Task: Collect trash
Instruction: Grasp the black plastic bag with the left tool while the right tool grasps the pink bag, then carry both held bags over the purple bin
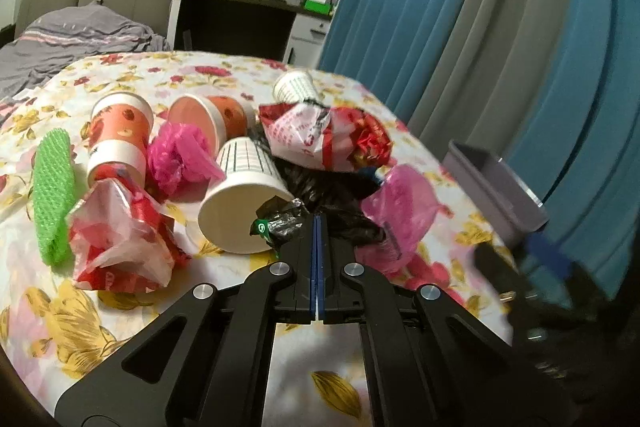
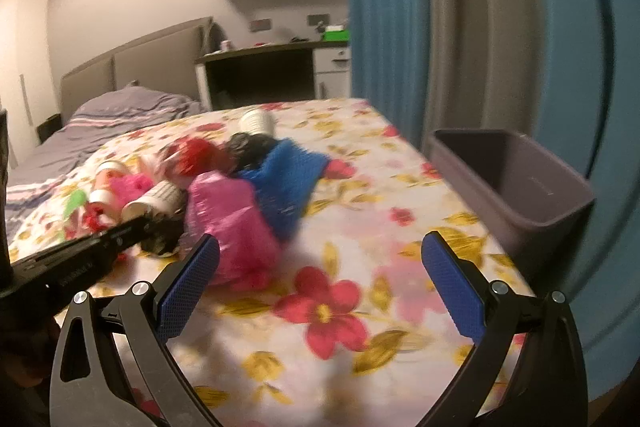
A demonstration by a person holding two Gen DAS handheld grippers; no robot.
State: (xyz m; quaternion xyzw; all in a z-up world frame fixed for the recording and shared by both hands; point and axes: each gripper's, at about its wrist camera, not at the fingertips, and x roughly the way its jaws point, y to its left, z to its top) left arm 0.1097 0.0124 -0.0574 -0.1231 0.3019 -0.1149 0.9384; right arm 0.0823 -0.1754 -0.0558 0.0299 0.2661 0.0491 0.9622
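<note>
Trash lies piled on a floral tablecloth (image 1: 132, 75): paper cups (image 1: 240, 199), orange cups (image 1: 120, 139), pink bags (image 1: 180, 155), red-and-white bags (image 1: 120, 239), a green foam net (image 1: 54, 195) and a black bag (image 1: 320, 187). My left gripper (image 1: 317, 219) is shut, its tips at the black bag's crumpled edge; whether it pinches the bag I cannot tell. My right gripper (image 2: 320, 259) is open and empty above the cloth, near a pink bag (image 2: 232, 227) and a blue foam net (image 2: 284, 179). A grey bin (image 2: 516, 183) stands at the table's right edge.
Blue curtains (image 1: 460, 27) hang close on the right behind the bin. A bed (image 1: 60, 39) and a desk (image 1: 236, 15) stand beyond the table. The left gripper's arm (image 2: 80, 259) crosses the lower left of the right wrist view.
</note>
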